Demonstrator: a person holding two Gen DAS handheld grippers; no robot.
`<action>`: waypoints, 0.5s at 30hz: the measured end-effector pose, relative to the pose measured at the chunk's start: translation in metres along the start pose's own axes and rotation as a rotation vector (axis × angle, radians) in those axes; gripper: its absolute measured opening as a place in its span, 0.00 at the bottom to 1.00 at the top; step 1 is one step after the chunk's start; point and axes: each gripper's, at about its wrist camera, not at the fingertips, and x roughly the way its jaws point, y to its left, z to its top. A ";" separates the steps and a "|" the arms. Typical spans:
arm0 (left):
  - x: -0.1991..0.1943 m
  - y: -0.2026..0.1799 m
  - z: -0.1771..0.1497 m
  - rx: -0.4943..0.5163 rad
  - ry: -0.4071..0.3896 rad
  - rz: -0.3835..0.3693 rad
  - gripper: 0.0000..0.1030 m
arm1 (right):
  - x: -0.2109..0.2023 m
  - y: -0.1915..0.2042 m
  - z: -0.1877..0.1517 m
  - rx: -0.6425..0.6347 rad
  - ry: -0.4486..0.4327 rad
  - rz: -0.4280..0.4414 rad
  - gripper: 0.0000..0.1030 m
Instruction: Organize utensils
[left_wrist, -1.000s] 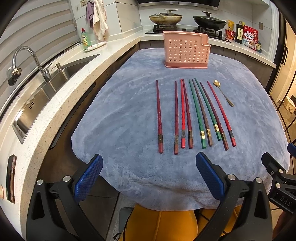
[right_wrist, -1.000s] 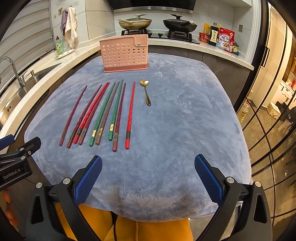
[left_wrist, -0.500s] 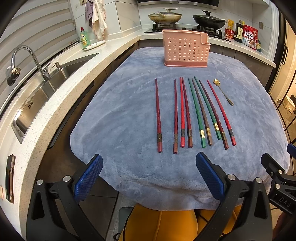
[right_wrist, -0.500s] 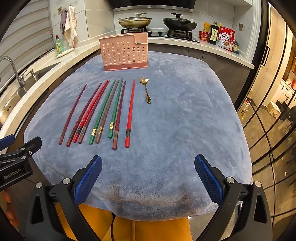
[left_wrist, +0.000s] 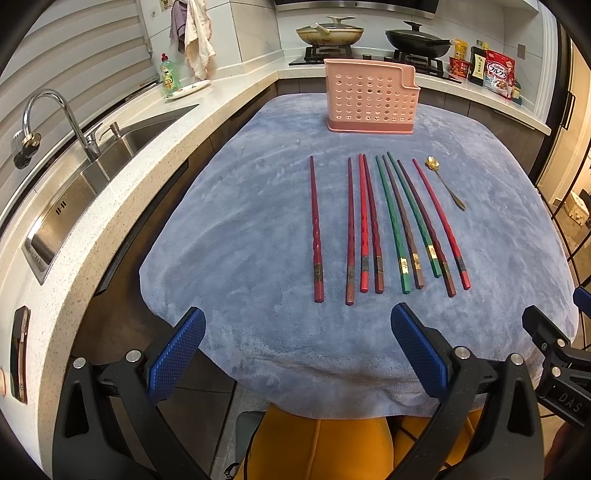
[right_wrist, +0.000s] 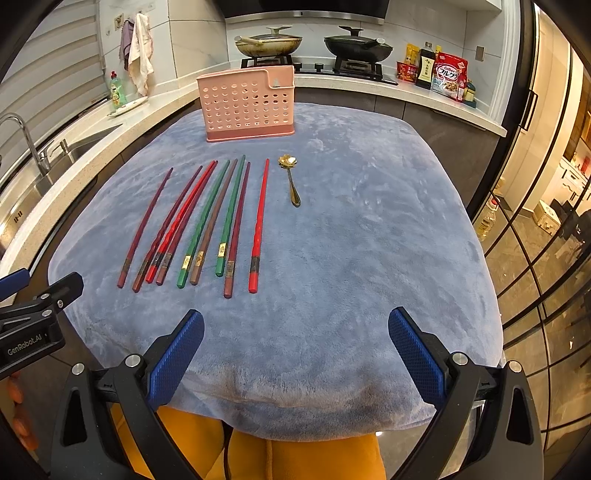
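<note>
Nine long thin chopsticks in red, dark red, brown and green lie side by side on the fuzzy blue-grey cloth that covers the table. A small gold spoon with a flower-shaped bowl lies just to their right. Behind them all stands the pink plastic holder with round holes, upright and well apart from the sticks. Every stick points the same way: thin tip toward the pink holder, thick end toward the person. The left gripper hangs over the near edge of the cloth with its blue pads spread wide and nothing between them. The right gripper is the same, wide apart and empty. The sticks lie straight ahead of the left gripper, and ahead and to the left of the right gripper. The spoon and the bright red stick at the right end of the row look closer to the right gripper. Since the sticks run away from the grippers, the pads would probably need to close across a stick from its two sides.
</note>
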 end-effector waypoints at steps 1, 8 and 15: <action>0.000 0.000 0.000 -0.001 0.001 -0.001 0.93 | 0.000 0.000 0.000 0.000 0.000 0.000 0.93; 0.000 -0.001 -0.001 -0.006 0.003 0.000 0.93 | -0.001 -0.001 0.001 0.000 -0.001 0.002 0.93; 0.010 0.004 0.002 -0.019 0.023 0.002 0.93 | 0.009 -0.007 0.004 0.007 0.018 0.008 0.93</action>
